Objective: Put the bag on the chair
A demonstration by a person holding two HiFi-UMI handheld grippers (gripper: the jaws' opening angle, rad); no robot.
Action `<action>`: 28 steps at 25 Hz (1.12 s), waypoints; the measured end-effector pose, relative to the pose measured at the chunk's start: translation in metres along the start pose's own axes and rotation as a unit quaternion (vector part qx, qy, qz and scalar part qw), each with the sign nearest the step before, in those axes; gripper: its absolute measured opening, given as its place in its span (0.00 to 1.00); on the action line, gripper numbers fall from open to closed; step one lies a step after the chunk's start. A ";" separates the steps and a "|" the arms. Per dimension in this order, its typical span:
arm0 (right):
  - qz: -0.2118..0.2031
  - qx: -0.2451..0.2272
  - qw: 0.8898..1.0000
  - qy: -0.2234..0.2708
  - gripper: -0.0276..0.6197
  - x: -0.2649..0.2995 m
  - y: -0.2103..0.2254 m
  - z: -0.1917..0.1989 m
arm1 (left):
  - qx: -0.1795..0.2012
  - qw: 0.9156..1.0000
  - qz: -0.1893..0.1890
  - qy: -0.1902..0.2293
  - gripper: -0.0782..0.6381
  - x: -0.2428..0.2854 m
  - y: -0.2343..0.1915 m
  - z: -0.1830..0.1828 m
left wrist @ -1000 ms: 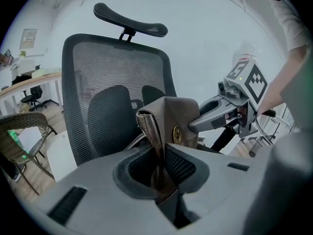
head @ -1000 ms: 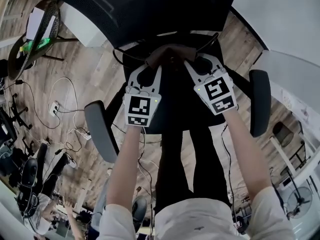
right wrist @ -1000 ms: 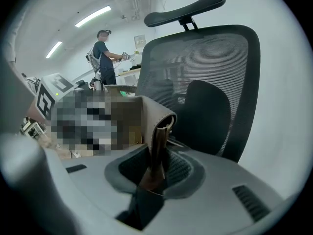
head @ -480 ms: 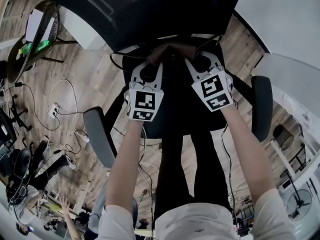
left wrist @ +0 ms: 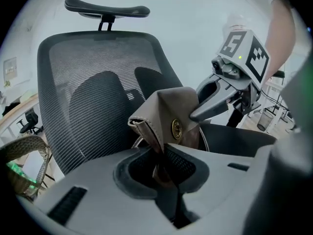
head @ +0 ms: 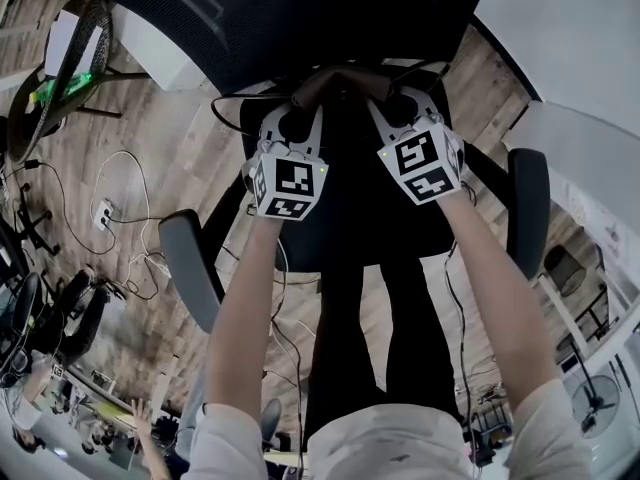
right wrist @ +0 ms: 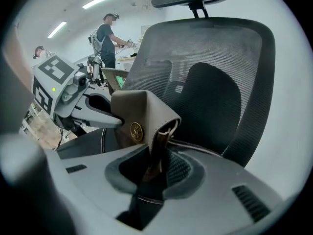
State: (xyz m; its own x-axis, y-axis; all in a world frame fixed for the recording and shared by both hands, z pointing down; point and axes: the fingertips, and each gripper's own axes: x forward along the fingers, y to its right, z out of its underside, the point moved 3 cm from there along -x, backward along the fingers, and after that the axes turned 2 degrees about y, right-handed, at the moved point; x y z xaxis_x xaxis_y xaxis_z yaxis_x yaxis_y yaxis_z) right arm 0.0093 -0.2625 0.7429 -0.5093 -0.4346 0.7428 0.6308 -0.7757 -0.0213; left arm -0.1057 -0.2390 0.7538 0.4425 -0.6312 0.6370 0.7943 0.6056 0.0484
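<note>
A taupe leather bag (left wrist: pixel 171 114) with a gold stud hangs over the seat (head: pixel 350 233) of a black mesh office chair (left wrist: pixel 93 82). Both grippers hold it from opposite sides. My left gripper (left wrist: pixel 164 165) is shut on the bag's folded edge, and my right gripper (right wrist: pixel 154 168) is shut on the other edge. In the head view the bag (head: pixel 340 80) shows as a brown patch between the left gripper (head: pixel 302 116) and the right gripper (head: pixel 388 110), close to the backrest. The bag's lower part is hidden against the dark seat.
Armrests stand at either side of the seat (head: pixel 190 268) (head: pixel 528 208). Cables and a power strip (head: pixel 105 213) lie on the wooden floor at left. A wicker chair (head: pixel 60 58) stands at top left, a white table (head: pixel 570 28) at right. People (right wrist: pixel 107 38) work far behind.
Both grippers have moved forward with the bag, nearer the chair's backrest. Their grip on it looks unchanged.
</note>
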 end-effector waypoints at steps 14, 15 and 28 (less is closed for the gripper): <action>-0.012 -0.007 0.999 -0.031 0.18 0.026 -0.001 0.007 | 0.004 1.000 -0.002 -0.025 0.18 0.018 -0.011 0.023; -0.012 -0.005 0.999 -0.032 0.18 0.027 0.001 0.007 | 0.001 1.000 -0.002 -0.025 0.19 0.019 -0.011 0.022; -0.007 0.034 0.998 -0.043 0.28 0.035 0.007 0.010 | 0.003 0.999 0.011 -0.042 0.24 0.027 -0.016 0.025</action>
State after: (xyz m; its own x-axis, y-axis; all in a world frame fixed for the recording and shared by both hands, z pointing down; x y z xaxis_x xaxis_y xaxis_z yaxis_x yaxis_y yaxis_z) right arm 0.0021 -0.2785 0.7755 -0.4673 -0.3806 0.7980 0.6644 -0.7467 0.0329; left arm -0.1168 -0.2541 0.7892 0.4237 -0.5743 0.7005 0.7816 0.6227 0.0378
